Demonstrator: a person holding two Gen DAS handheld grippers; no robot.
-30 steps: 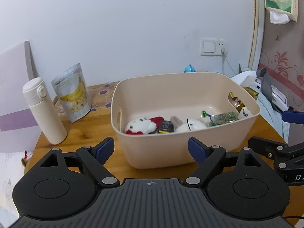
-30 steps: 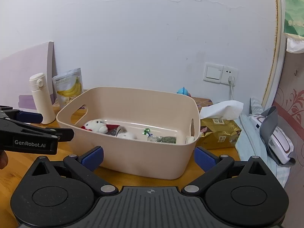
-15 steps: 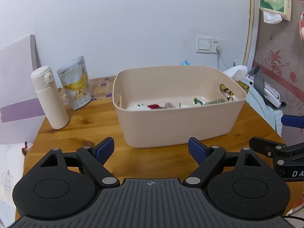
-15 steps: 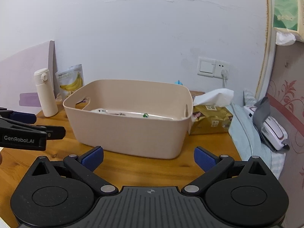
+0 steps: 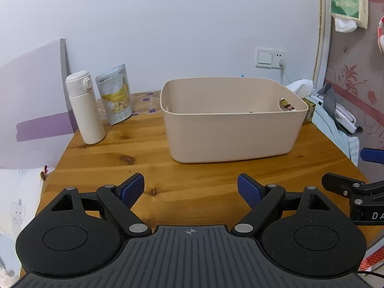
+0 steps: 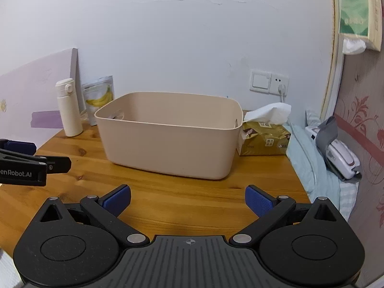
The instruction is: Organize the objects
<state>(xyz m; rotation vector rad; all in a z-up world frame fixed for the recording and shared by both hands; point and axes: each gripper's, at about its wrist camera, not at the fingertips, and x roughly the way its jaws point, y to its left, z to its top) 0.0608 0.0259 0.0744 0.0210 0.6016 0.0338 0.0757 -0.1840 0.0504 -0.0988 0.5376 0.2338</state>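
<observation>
A beige plastic bin [image 5: 230,134] [image 6: 168,144] stands on the round wooden table [image 5: 148,168]; its walls hide nearly all of its contents from this low angle. My left gripper [image 5: 190,189] hangs open over the table in front of the bin, nothing between its blue pads. My right gripper [image 6: 188,200] is open too, empty, a short way before the bin's near wall. Each gripper's fingers show at the edge of the other's view. A white flask [image 5: 84,108] [image 6: 68,108] and a banana-chip pouch [image 5: 115,93] [image 6: 98,98] stand left of the bin.
A gold tissue pack [image 6: 264,136] with a white tissue sticking up sits right of the bin. A purple board [image 5: 31,100] leans on the wall at left. A bed with a white device [image 6: 338,153] borders the table's right edge. A wall socket [image 6: 268,81] has a cord.
Both grippers have pulled back and dropped lower, away from the bin. The toys and packets inside it, visible before, are now hidden behind its walls.
</observation>
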